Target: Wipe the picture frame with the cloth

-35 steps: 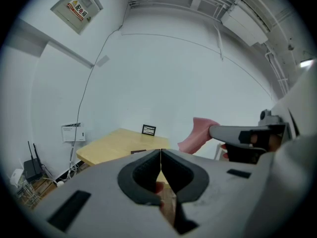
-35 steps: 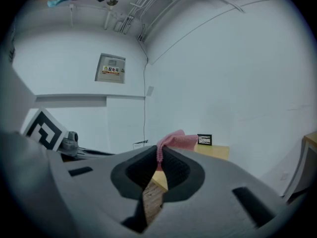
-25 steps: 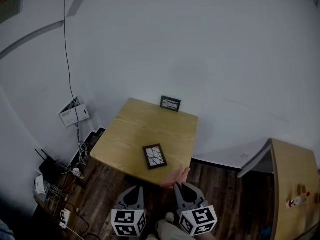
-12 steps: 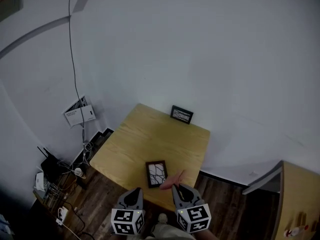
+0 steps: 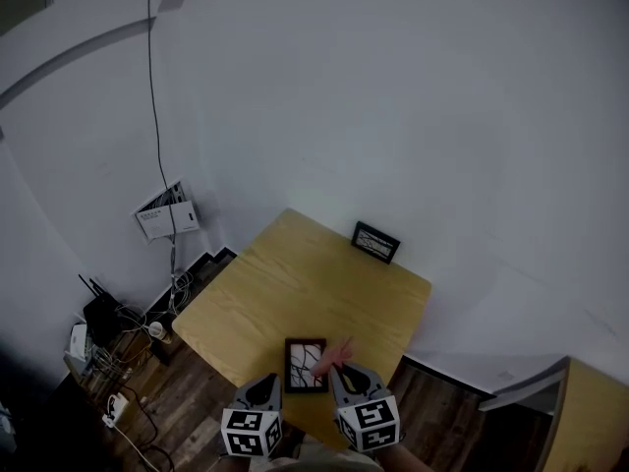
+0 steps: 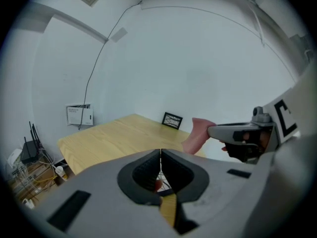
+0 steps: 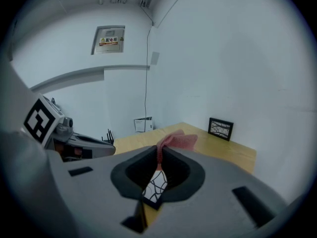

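Observation:
A dark picture frame [image 5: 306, 366] with a white cracked-pattern picture lies flat near the wooden table's [image 5: 295, 293] front edge. Through the right jaws I see the same picture frame [image 7: 154, 188]. My right gripper [image 5: 334, 370] is shut on a pink cloth [image 5: 334, 354], which sticks up past its tips as the pink cloth [image 7: 176, 141] and hangs just right of the frame. My left gripper [image 5: 266, 385] is shut with nothing in it, just in front of the frame's near left corner. In the left gripper view its jaws meet [image 6: 160, 155], and the cloth [image 6: 198, 135] shows at right.
A second picture frame [image 5: 375, 243] stands upright at the table's far edge against the white wall. Cables, a router and boxes [image 5: 108, 332] crowd the floor left of the table. A wooden cabinet [image 5: 590, 416] stands at the right.
Both grippers have moved forward and down over the table's front edge. The cloth now hangs beside the flat frame instead of short of the table.

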Available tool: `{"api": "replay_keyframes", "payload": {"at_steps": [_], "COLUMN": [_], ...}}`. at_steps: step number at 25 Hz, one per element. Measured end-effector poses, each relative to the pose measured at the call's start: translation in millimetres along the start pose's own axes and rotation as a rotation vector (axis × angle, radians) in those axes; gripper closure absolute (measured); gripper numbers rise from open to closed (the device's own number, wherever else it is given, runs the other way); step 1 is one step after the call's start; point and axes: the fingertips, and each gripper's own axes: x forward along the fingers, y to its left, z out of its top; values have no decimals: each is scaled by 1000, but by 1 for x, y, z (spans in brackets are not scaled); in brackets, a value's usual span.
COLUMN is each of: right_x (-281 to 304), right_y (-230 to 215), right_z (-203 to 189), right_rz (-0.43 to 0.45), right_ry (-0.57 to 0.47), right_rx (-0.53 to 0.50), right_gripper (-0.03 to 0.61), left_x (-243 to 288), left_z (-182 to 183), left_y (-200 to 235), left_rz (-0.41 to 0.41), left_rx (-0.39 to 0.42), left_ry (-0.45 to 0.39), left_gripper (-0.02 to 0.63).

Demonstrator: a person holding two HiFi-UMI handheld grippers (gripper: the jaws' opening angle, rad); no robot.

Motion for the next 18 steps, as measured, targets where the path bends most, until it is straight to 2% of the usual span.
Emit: {"api": "replay_keyframes", "payload": {"at_steps": [5,9,10,11,12,13,18], "right_x": [24,41,44,48,51,55,73], "right_y": [-12,-16,-16,-16,-16,-16,-18], "right_z": [-15,-26,-29,-32,-35,-38,-52], "right_rz": [38,56,59,61,63,65,58], "right_ry": [42,79,87,97,107,118,173], "right_rx": [-25,-25,-26,-29,-33,-36,-48], "right_gripper": [566,566,566,566,566,566,566], "left_x": [19,30,32,34,36,38,49], "left_z": [-32,-54,-59,-65,-72,-78,-100], "left_y": [4,5,4,3,2,3,13], "left_rz": [14,-3,-12,-24,-35,-39,-11], "left_rx": [-43,-116,-138,-157,-173,-185,-218], "left_ry": [104,171,189,210,233,253,317], "left_gripper": [609,609,599,566,502,480,488]}}
